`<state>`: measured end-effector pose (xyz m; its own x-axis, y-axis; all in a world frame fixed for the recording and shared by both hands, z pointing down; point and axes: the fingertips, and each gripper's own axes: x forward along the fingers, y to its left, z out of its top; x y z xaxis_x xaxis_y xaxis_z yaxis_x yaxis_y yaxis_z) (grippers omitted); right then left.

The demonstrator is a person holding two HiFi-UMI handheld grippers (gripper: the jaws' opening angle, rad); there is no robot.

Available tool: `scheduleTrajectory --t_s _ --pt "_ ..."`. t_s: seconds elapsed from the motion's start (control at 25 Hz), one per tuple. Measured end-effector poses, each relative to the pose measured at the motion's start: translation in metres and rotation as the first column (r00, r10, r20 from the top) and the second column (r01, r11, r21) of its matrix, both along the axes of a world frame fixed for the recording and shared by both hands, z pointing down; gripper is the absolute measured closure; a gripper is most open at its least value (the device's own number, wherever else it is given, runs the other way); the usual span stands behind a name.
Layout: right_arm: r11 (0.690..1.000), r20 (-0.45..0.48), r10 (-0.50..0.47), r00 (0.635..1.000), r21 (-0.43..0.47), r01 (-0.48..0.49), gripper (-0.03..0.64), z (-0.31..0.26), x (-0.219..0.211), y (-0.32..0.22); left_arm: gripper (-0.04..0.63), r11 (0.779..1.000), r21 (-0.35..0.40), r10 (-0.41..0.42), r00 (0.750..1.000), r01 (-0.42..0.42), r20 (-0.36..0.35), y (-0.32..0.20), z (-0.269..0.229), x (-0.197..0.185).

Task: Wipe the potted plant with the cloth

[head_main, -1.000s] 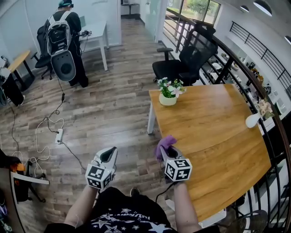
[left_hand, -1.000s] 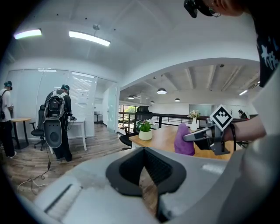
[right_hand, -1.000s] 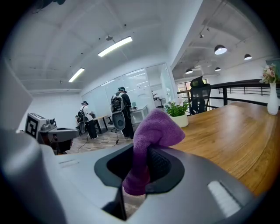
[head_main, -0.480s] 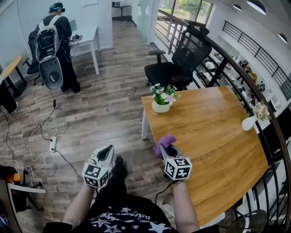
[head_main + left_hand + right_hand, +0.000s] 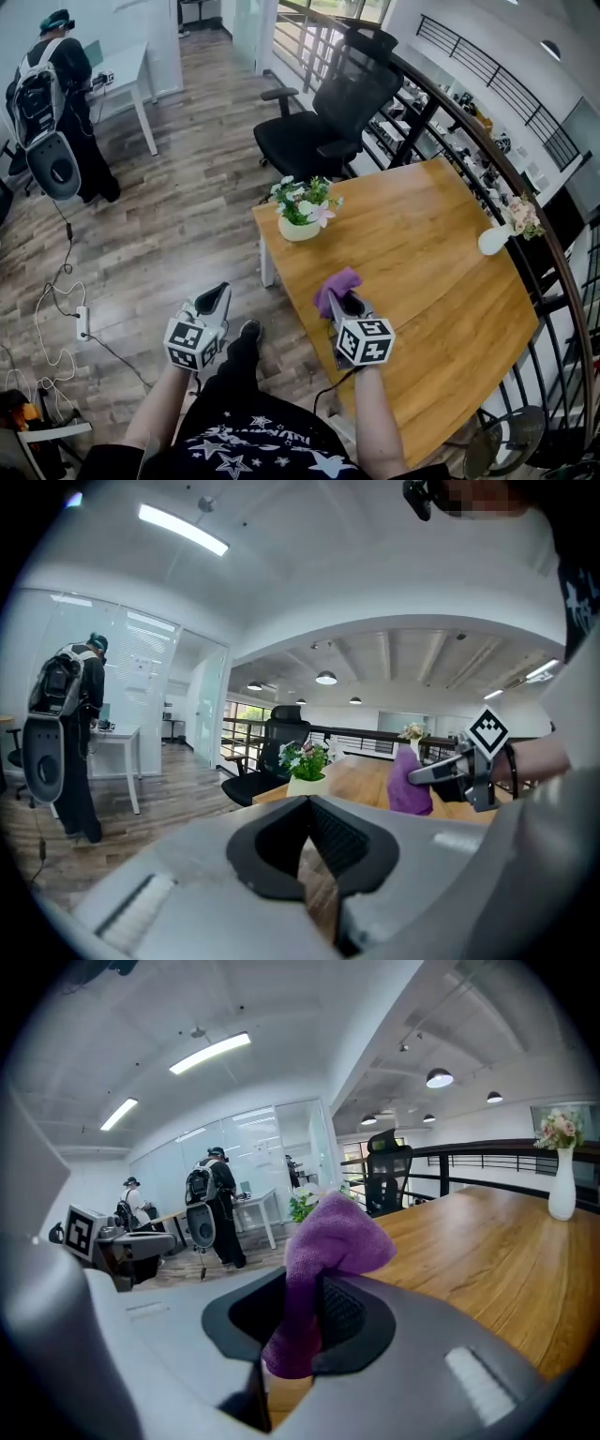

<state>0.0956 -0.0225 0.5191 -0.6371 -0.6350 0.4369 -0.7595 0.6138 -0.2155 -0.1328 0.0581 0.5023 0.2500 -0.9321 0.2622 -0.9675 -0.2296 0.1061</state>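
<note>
Far left there's a person (image 5: 54, 103) with a backpack standing at a white desk (image 5: 127, 67), and a power strip (image 5: 82, 322) lying on the wood floor. My left gripper (image 5: 217, 297) hangs over the floor just off the table (image 5: 441, 309), jaws shut tight with nothing in them. The plant (image 5: 302, 202) sits in its white pot at the table's corner, right by the black chair (image 5: 319, 122). Next over, my right gripper (image 5: 344, 302) is above the table's left edge, jaws clamped on the purple cloth (image 5: 336, 284), which bunches up out of the tips. Cloth and plant are well apart, no contact. Way over right, a white vase (image 5: 494, 239) stands by the railing (image 5: 525, 202).
</note>
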Motion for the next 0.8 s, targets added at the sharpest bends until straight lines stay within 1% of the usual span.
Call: scheduleTrajectory --t_s 0.16,0.32,0.56,0.64,0.72,0.76,0.8 --pt "0.998 -0.017 0.063 0.998 -0.022 -0.064 0.535 0.004 0.003 -0.035 0.594 0.996 -0.009 0.086 0.996 -0.086 -0.002 -0.055 -0.001 0.002" --pt "0.993 -0.030 0.101 0.994 -0.051 -0.102 0.535 0.006 -0.007 -0.068 0.594 0.987 -0.032 0.160 0.987 -0.160 -0.006 -0.103 0.000 0.002" --pt "0.987 -0.060 0.136 0.989 -0.079 -0.141 0.535 0.014 -0.019 -0.108 0.594 0.970 -0.066 0.233 0.972 -0.233 -0.016 -0.155 0.007 -0.001" --pt "0.985 -0.077 0.146 0.986 -0.086 -0.153 0.535 0.018 -0.021 -0.119 0.594 0.963 -0.086 0.255 0.967 -0.255 -0.006 -0.167 0.013 -0.003" --pt "0.983 -0.098 0.151 0.984 -0.091 -0.160 0.535 0.022 -0.022 -0.129 0.594 0.953 -0.104 0.286 0.958 -0.283 0.018 -0.177 0.018 -0.003" --pt "0.982 -0.109 0.152 0.982 -0.093 -0.162 0.535 0.024 -0.022 -0.134 0.586 0.946 -0.113 0.307 0.951 -0.302 0.029 -0.181 0.021 -0.002" --pt "0.982 -0.122 0.154 0.981 -0.095 -0.166 0.535 0.027 -0.021 -0.140 0.549 0.938 -0.123 0.331 0.943 -0.324 0.038 -0.185 0.025 -0.001"
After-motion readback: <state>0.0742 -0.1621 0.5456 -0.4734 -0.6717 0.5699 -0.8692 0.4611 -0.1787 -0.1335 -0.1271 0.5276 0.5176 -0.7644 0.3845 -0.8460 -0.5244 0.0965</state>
